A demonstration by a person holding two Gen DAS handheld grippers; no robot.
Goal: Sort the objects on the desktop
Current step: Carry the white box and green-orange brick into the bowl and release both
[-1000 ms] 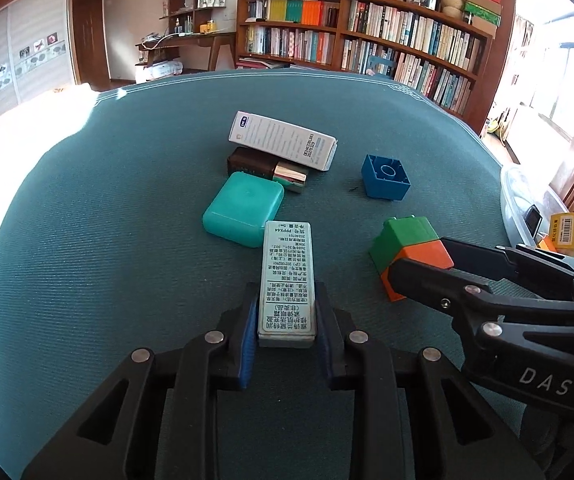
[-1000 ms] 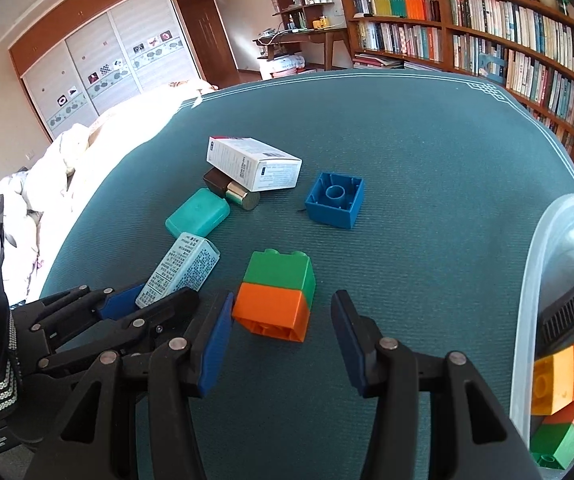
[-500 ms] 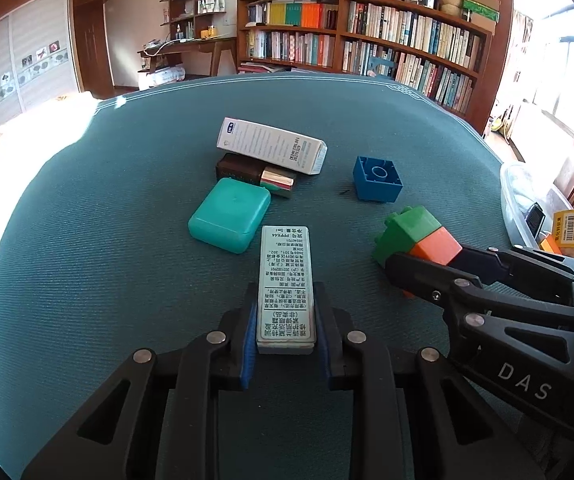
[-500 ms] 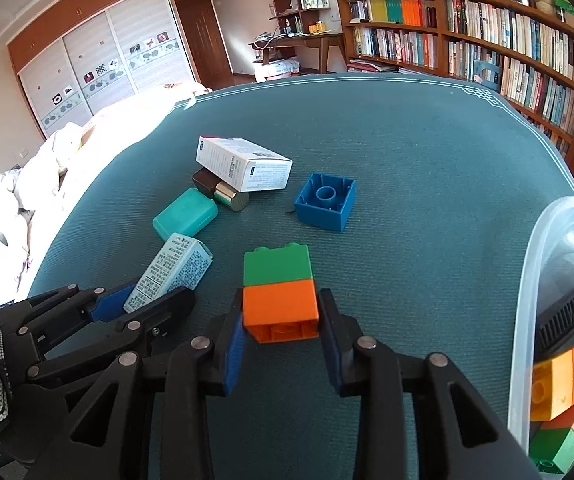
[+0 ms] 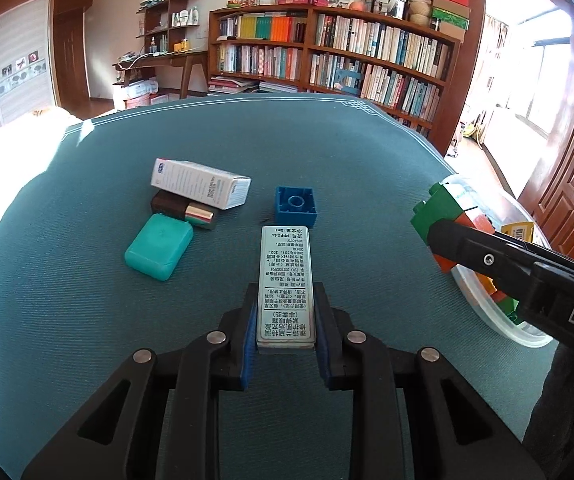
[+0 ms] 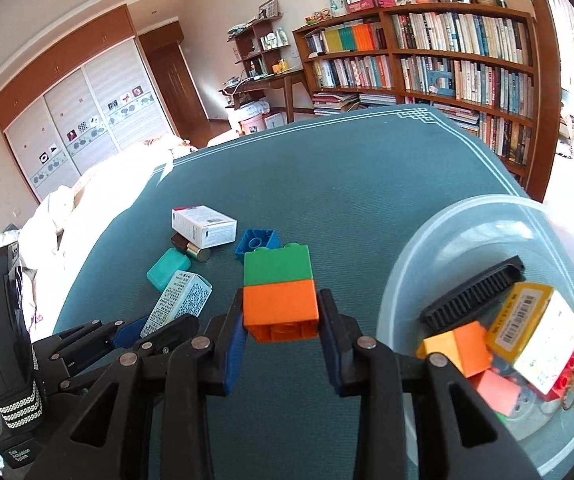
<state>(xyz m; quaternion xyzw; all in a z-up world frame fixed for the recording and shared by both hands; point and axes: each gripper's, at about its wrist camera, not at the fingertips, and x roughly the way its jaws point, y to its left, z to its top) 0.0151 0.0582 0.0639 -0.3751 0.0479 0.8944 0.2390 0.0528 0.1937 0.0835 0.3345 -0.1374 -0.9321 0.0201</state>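
**Two grips, both loaded**

Two joined blocks, green on orange (image 6: 279,292), sit clamped in our right gripper (image 6: 281,322), its pads pressing the orange half after the jaws have just been closing on it. We carry the pair clear of the teal tablecloth (image 6: 367,184), close to the clear plastic bowl (image 6: 487,206) at the cloth's right edge, which holds more blocks, a black comb and a yellow box. Our left gripper (image 5: 285,330) is clenched on the near end of a slim grey printed box (image 5: 285,280). Nearer the cloth's middle lie a blue block (image 5: 295,205), a teal case (image 5: 159,246), a white carton (image 5: 200,183) and a small brown box (image 5: 171,204) tucked against it.
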